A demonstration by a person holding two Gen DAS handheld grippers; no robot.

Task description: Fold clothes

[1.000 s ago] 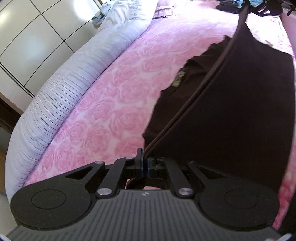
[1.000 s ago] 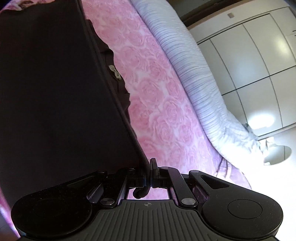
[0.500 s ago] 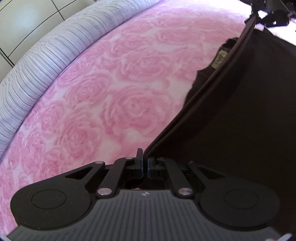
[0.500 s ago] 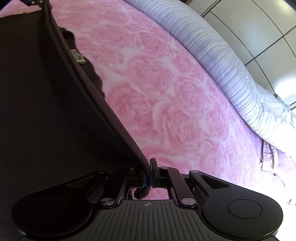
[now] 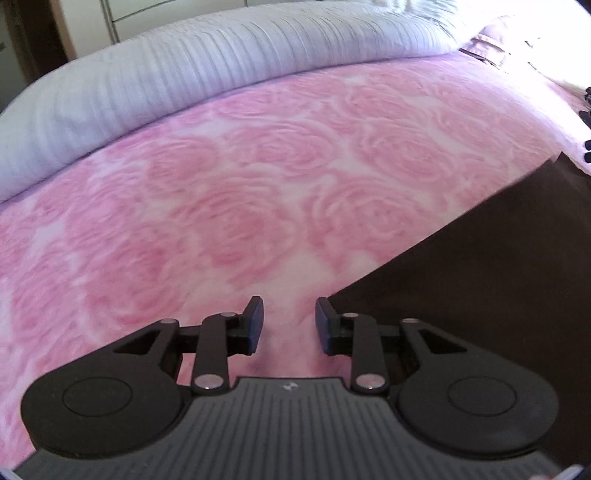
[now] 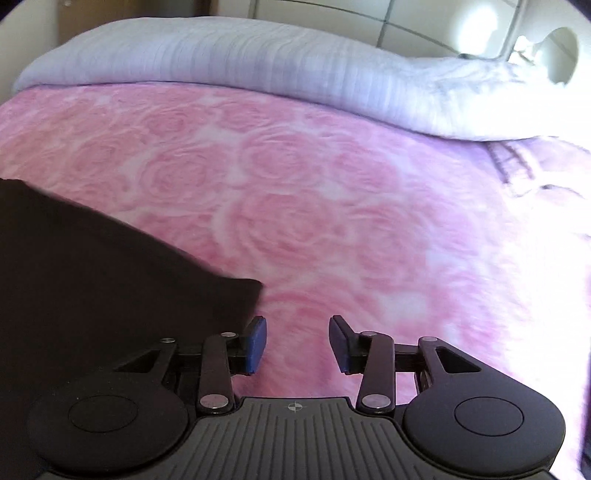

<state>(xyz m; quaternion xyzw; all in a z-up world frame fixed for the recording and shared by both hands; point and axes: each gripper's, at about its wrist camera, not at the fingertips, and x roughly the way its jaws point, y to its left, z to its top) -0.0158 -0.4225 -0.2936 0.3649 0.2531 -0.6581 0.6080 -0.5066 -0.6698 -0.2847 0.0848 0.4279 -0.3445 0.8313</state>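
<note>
A dark brown garment [image 5: 480, 280] lies flat on the pink rose-patterned bedspread [image 5: 240, 192], filling the right side of the left wrist view. Its near corner ends just right of my left gripper [image 5: 288, 321], which is open with nothing between its fingers. In the right wrist view the same dark garment [image 6: 92, 280] covers the left side, its corner just left of my open right gripper [image 6: 297, 341]. Both grippers hover low over bare pink bedspread [image 6: 351, 221].
A pale lilac ribbed duvet [image 5: 221, 66] is rolled along the far side of the bed, also the duvet [image 6: 258, 66] in the right wrist view. White cupboard doors [image 6: 424, 22] stand behind it. A bit of the other gripper [image 5: 587, 110] shows at the right edge.
Both grippers held the garment's edge raised and taut. They lowered it onto the bed, then opened and let go; the garment now lies flat.
</note>
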